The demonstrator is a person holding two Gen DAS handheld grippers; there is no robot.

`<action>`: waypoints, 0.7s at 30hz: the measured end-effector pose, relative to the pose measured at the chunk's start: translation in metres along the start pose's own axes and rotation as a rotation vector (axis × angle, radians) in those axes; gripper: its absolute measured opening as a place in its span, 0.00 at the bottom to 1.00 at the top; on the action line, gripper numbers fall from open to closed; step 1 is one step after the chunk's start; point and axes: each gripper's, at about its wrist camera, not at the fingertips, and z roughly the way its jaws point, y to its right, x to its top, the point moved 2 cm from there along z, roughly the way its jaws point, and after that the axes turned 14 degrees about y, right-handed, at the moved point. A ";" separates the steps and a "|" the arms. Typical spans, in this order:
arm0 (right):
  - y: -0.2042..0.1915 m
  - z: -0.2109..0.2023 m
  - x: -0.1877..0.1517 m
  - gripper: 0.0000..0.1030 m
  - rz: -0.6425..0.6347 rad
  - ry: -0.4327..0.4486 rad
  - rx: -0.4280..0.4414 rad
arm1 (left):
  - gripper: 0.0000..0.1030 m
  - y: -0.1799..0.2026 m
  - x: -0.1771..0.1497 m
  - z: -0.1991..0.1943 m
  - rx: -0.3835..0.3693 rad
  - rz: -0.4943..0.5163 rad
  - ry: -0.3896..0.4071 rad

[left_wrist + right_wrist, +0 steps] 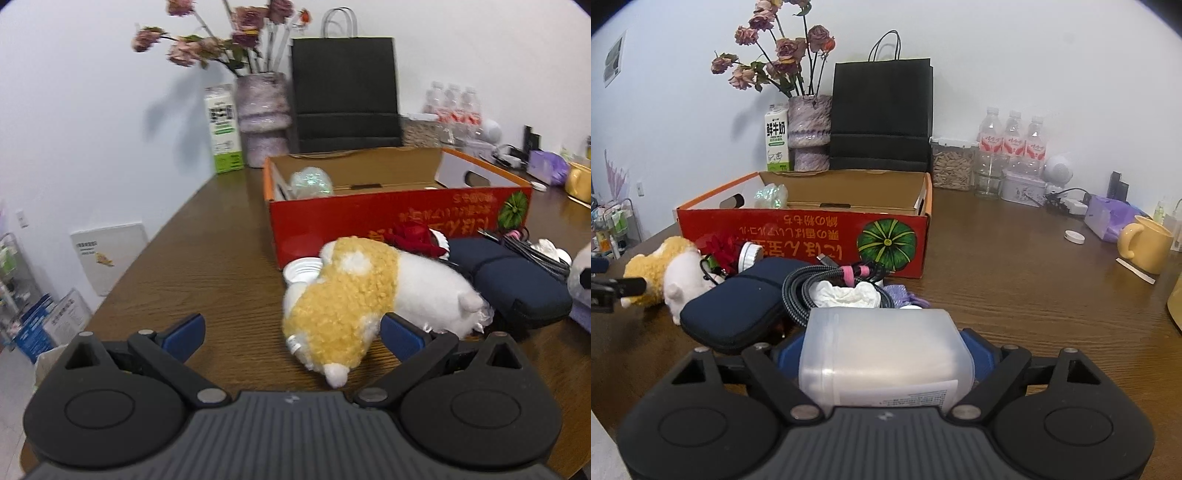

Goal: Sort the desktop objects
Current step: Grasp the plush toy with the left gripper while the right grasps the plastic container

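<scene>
A yellow and white plush toy (354, 295) lies on the brown table in front of the red cardboard box (369, 218). My left gripper (291, 332) is open, its blue fingers on either side of the toy's near end. My right gripper (884, 354) is shut on a translucent white plastic container (882, 354), held just above the table. The right wrist view also shows the plush toy (661, 273), the red box (812, 236), a navy pouch (738, 306), a coiled braided cable (820, 284) and crumpled tissue (849, 293). A clear ball (310, 181) lies inside the box.
A vase of dried roses (809, 129), a milk carton (777, 138) and a black paper bag (882, 114) stand behind the box. Water bottles (1012, 144), a seed jar (953, 162), a purple pack (1108, 218) and a yellow mug (1145, 243) are at the right.
</scene>
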 end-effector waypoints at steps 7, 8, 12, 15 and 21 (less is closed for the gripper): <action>-0.002 -0.001 0.003 0.82 -0.003 0.000 -0.006 | 1.00 0.007 -0.005 0.014 -0.066 0.126 0.043; -0.003 -0.002 0.003 0.82 -0.005 0.000 -0.006 | 0.98 0.007 -0.006 0.015 -0.081 0.128 0.046; -0.006 -0.004 0.004 0.82 -0.010 0.003 -0.005 | 0.57 0.008 -0.010 0.016 -0.164 0.093 0.021; -0.007 -0.005 0.005 0.83 -0.009 0.005 -0.002 | 0.51 0.008 -0.013 0.009 -0.163 0.086 0.032; -0.008 -0.010 0.006 0.82 -0.011 0.016 0.001 | 0.49 0.002 -0.013 -0.004 -0.124 0.041 0.061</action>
